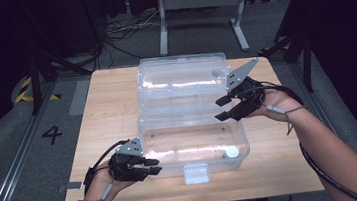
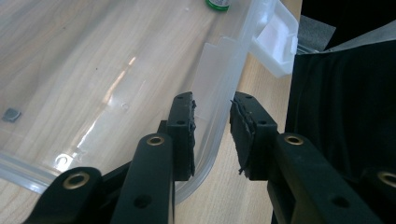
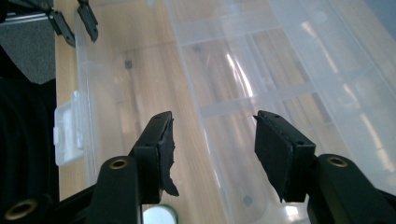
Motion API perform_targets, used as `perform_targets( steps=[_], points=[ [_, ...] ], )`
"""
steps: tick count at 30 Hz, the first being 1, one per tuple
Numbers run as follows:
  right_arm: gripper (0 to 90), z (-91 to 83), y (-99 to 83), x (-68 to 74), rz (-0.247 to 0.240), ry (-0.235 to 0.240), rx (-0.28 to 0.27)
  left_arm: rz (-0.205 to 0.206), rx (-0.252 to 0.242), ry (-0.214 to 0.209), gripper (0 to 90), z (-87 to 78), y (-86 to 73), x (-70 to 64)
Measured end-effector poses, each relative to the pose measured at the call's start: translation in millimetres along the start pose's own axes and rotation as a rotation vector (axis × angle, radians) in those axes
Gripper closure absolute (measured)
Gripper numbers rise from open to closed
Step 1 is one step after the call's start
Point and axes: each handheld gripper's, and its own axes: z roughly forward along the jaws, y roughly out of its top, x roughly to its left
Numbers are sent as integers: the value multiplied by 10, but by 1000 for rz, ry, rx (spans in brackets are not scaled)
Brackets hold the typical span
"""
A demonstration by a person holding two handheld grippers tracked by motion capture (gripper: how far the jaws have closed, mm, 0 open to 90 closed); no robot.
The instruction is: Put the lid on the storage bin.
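Left gripper (image 1: 149,166) down at the near-left corner of the clear plastic box (image 1: 193,141), jaws parted with the box's rim between them, not clamped. Box see-through, lid (image 1: 182,77) flipped open flat behind it, white latch (image 1: 196,173) at front, small white-capped bottle (image 1: 231,151) inside. Right gripper (image 1: 223,108) spread wide over the hinge area.
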Motion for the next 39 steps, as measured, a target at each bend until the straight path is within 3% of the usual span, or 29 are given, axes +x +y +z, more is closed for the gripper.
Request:
perform_targets(
  steps=[8, 19, 25, 34, 39],
  points=[
    [480, 47, 164, -78, 9, -21, -53, 16, 3, 7, 724, 16, 0, -17],
    [481, 108, 362, -236, 7, -63, -78, 13, 3, 11, 727, 29, 3, -27],
    [523, 206, 478, -341, -19, -77, -81, 7, -1, 19, 723, 32, 0, -39],
    [567, 397, 549, -479, -11, -61, -23, 3, -3, 22, 720, 32, -1, -45],
    [658, 508, 552, -499, -17, -27, 16, 1, -4, 19, 720, 32, -2, -44]
  ],
)
